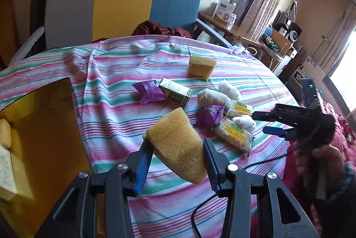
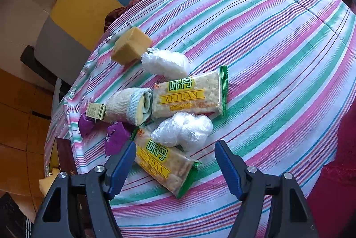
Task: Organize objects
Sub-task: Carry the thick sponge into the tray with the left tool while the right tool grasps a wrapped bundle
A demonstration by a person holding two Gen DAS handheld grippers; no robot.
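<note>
My left gripper [image 1: 178,150] is shut on a yellow sponge [image 1: 178,144], held above the striped tablecloth [image 1: 111,82]. A second yellow sponge [image 1: 201,67] [image 2: 131,44] lies farther back. On the cloth lie two purple wrappers [image 1: 148,91] [image 1: 210,115], a small green box [image 1: 175,92], a rolled sock [image 2: 129,105], two white plastic wads [image 2: 165,63] [image 2: 183,129] and two Weidan snack packs [image 2: 189,95] [image 2: 164,164]. My right gripper [image 2: 175,162] hangs open just above the nearer snack pack; it also shows in the left wrist view, where the right gripper [image 1: 262,122] is at the right.
A yellow box [image 1: 44,138] stands open at the left edge of the table, with pale items inside. A grey, yellow and blue chair [image 1: 124,4] stands behind the table. A black cable [image 1: 200,211] trails over the cloth near me. Furniture crowds the right.
</note>
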